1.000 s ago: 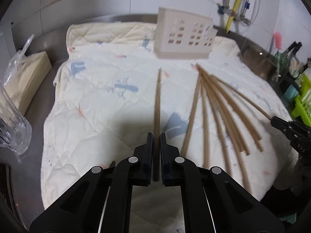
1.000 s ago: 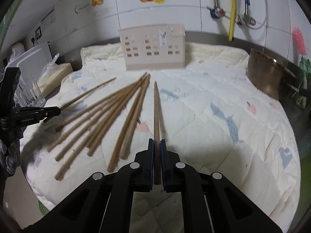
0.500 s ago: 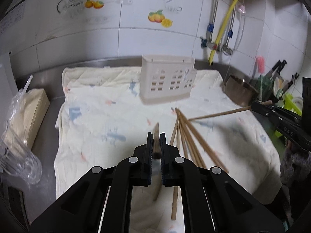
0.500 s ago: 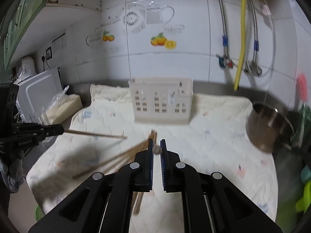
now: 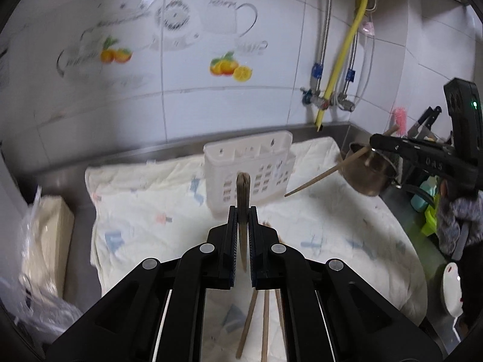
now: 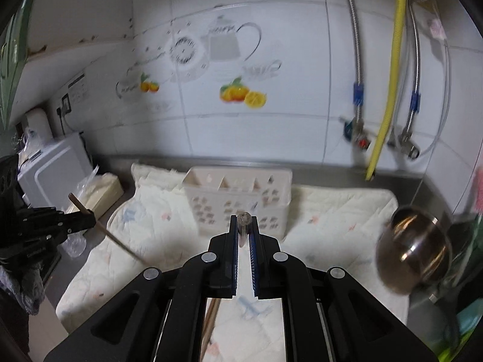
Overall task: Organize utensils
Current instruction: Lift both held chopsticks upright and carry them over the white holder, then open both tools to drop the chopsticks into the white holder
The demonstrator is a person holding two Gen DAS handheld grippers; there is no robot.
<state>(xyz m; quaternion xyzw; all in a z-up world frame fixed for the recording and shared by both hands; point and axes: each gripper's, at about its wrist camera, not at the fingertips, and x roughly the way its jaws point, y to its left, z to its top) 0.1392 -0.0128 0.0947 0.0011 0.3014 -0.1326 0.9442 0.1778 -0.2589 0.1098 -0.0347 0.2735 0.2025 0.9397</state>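
Here, closest in, the left tool (image 5: 241,226) pinches one chopstick (image 5: 243,190) between its pressed-together fingers, tip aimed forward; the right tool (image 6: 244,232) likewise clamps a second chopstick (image 6: 244,219), seen end-on. Below, a few loose chopsticks (image 5: 264,322) lie on the quilted cloth (image 5: 332,226) covering the desk. Farther off, against the back of the cloth, stands the perforated white holder (image 6: 238,199), apart from both sticks. The step in hand looks like carrying. Next, each stick likely needs tipping downward over an open compartment before release.
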